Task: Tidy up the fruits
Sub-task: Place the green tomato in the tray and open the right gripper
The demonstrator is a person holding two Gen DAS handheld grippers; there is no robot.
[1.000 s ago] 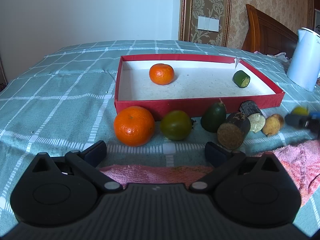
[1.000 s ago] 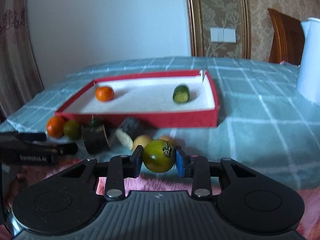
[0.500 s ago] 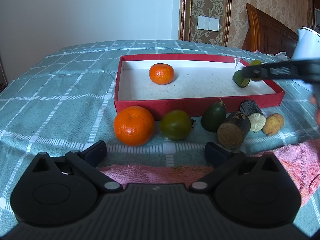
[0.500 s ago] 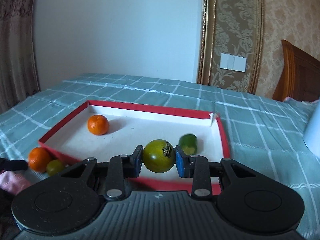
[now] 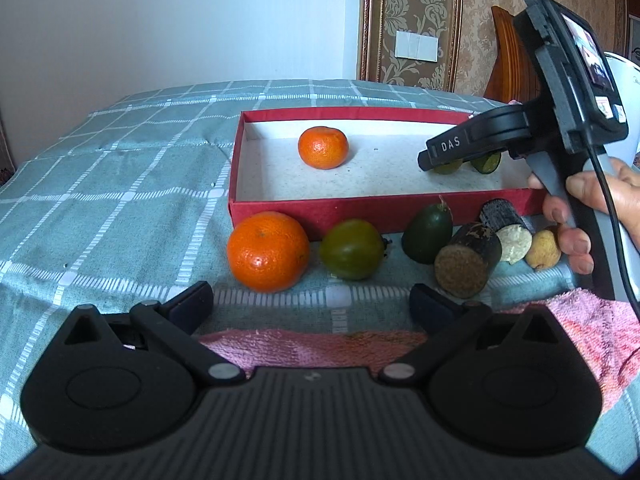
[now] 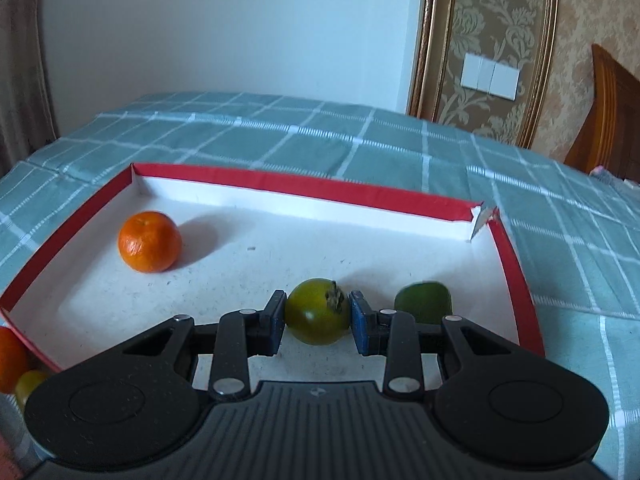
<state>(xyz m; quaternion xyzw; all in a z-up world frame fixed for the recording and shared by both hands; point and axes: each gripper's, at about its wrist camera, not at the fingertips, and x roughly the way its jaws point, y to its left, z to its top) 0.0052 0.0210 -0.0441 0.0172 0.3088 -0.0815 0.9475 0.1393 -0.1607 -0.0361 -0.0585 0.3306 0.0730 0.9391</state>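
My right gripper (image 6: pixel 318 314) is shut on a green tomato (image 6: pixel 317 311) and holds it low over the white floor of the red tray (image 6: pixel 304 188), beside a cucumber piece (image 6: pixel 423 303). A small orange (image 6: pixel 149 241) lies in the tray's left part. In the left wrist view the right gripper (image 5: pixel 444 156) reaches into the tray (image 5: pixel 360 216) from the right. My left gripper (image 5: pixel 312 306) is open and empty, just short of a large orange (image 5: pixel 267 251) and a second green tomato (image 5: pixel 351 254) in front of the tray.
An avocado (image 5: pixel 427 233), two dark cut cylinders (image 5: pixel 468 259), (image 5: pixel 507 229) and a small yellow fruit (image 5: pixel 543 249) lie along the tray's front wall. A pink towel (image 5: pixel 576 328) lies near me. A white kettle (image 5: pixel 629 92) stands at the far right.
My right gripper carried the green tomato from in front of the tray up over its wall and down into the tray beside the cucumber piece. My left gripper stayed still.
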